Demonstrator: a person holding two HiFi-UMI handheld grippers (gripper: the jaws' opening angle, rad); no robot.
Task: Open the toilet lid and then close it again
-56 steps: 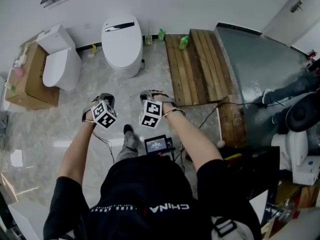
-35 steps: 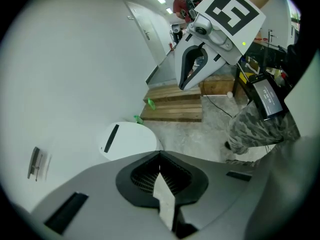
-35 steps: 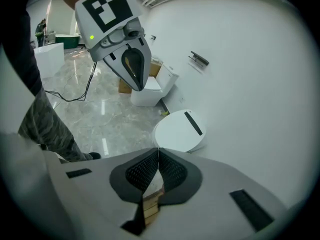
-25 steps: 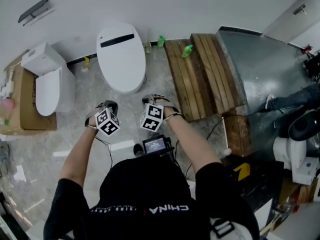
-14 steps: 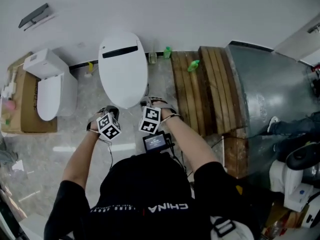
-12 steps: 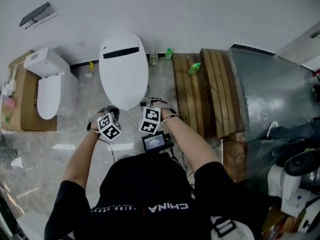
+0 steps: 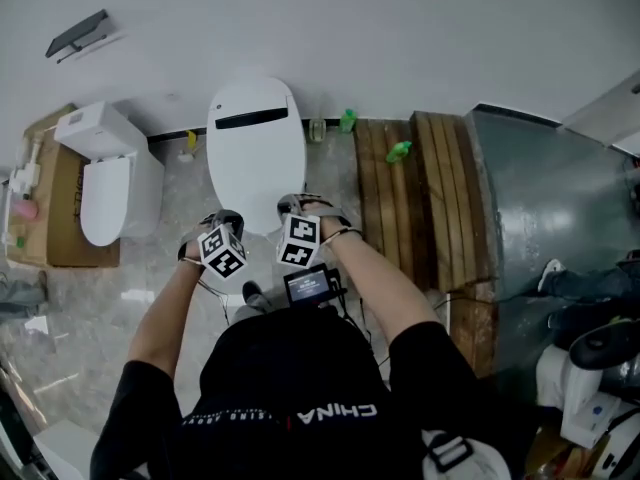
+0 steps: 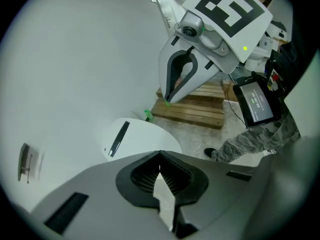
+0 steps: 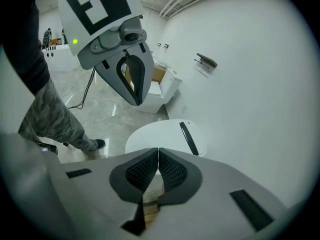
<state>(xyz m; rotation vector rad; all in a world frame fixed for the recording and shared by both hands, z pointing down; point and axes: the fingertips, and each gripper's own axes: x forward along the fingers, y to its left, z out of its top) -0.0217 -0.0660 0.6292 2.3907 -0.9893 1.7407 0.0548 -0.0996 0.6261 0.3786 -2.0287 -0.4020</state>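
A: Where is the toilet (image 7: 256, 173) sitting?

B: It is standing against the white wall (image 7: 360, 28), straight ahead of the person (image 7: 290, 398). Its lid (image 7: 255, 143) is lying flat and closed, with a black strip (image 7: 251, 120) running across the end nearest the wall.

A: And what are the two tools doing?

B: The left gripper (image 7: 222, 220) is hovering at the left of the toilet's front edge, and the right gripper (image 7: 292, 206) at the right of it, both angling downward. In each gripper view the ribbed pads are pressing together at the tips with nothing between them, so both tools are closed and empty.

A: Are they touching the lid?

B: That is not showing clearly. From above the tips are overlapping the front rim, but each gripper view is showing the white lid lying just beyond the jaws.

A: What is standing around it?

B: A second toilet (image 7: 105, 183) is sitting to the left, beside a cardboard box (image 7: 55, 223). A wooden pallet (image 7: 410, 203) is lying on the grey floor (image 7: 90, 303) to the right, with a green bottle (image 7: 399, 151) resting on its far end. A small screen (image 7: 311, 286) is glowing just below the right gripper, close to the person's body.
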